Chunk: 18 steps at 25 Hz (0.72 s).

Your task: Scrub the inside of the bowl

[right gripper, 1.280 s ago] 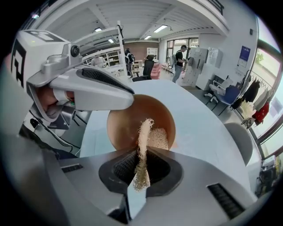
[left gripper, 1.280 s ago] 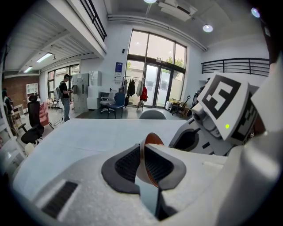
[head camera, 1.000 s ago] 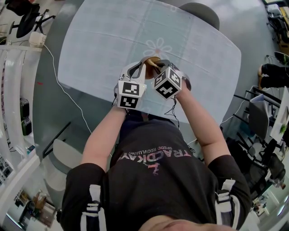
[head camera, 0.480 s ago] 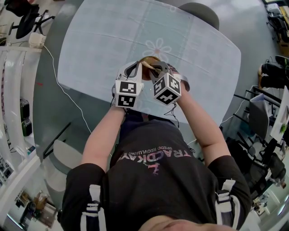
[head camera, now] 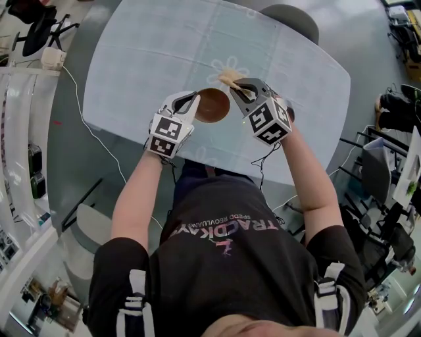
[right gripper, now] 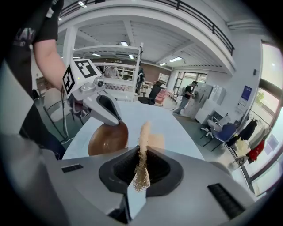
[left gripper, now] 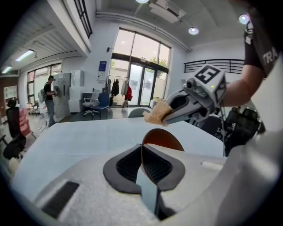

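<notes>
A brown bowl (head camera: pixel 212 105) hangs tilted above the near half of the table, and my left gripper (head camera: pixel 195 99) is shut on its left rim. In the left gripper view the thin rim runs between the dark pads (left gripper: pixel 128 165), with the bowl (left gripper: pixel 164 138) rising beyond them. My right gripper (head camera: pixel 237 83) is shut on a tan scrub pad (head camera: pixel 228 78), held just right of and beyond the bowl, apart from it. In the right gripper view the pad (right gripper: pixel 142 152) stands edge-on between the jaws, and the bowl (right gripper: pixel 108 139) shows its hollow to the left.
The table (head camera: pixel 151 59) has a pale cloth with a flower print. A grey chair (head camera: pixel 293 18) stands at its far side. A white cable (head camera: pixel 92 128) trails over the floor at the left. Office chairs and people are far off in both gripper views.
The two grippers were close together with the pad at the bowl. They have drawn apart: the left with the bowl to the left, the right with the pad up and to the right.
</notes>
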### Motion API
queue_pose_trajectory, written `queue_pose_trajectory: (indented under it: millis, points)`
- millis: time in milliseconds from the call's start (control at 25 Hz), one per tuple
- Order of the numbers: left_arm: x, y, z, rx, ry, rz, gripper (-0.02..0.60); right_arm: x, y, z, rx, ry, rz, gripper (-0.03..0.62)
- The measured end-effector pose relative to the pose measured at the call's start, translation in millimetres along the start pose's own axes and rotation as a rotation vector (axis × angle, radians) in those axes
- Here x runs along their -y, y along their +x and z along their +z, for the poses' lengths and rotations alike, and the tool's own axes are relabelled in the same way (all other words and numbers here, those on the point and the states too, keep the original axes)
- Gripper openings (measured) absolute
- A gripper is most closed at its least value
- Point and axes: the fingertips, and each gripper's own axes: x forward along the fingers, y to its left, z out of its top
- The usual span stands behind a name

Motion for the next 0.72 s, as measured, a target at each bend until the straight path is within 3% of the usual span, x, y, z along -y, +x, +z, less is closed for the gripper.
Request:
queue_pose_trajectory:
  millis: [160, 400, 560, 720]
  points:
    - [18, -7, -3, -0.023, 0.121, -0.136, 0.023, -17, 7, -7, -0.026, -0.242, 0.121, 0.032]
    - [38, -11, 5, -0.033, 0.214, -0.255, 0.023, -51, 18, -10, -0.017, -0.567, 0.241, 0.032]
    - [36, -12, 0, -0.05, 0.222, -0.262, 0.023, -60, 20, -15, -0.017, -0.626, 0.259, 0.032]
    - [22, -10, 1, -0.018, 0.119, -0.206, 0.023, -54, 19, -22, -0.03, -0.555, 0.243, 0.032]
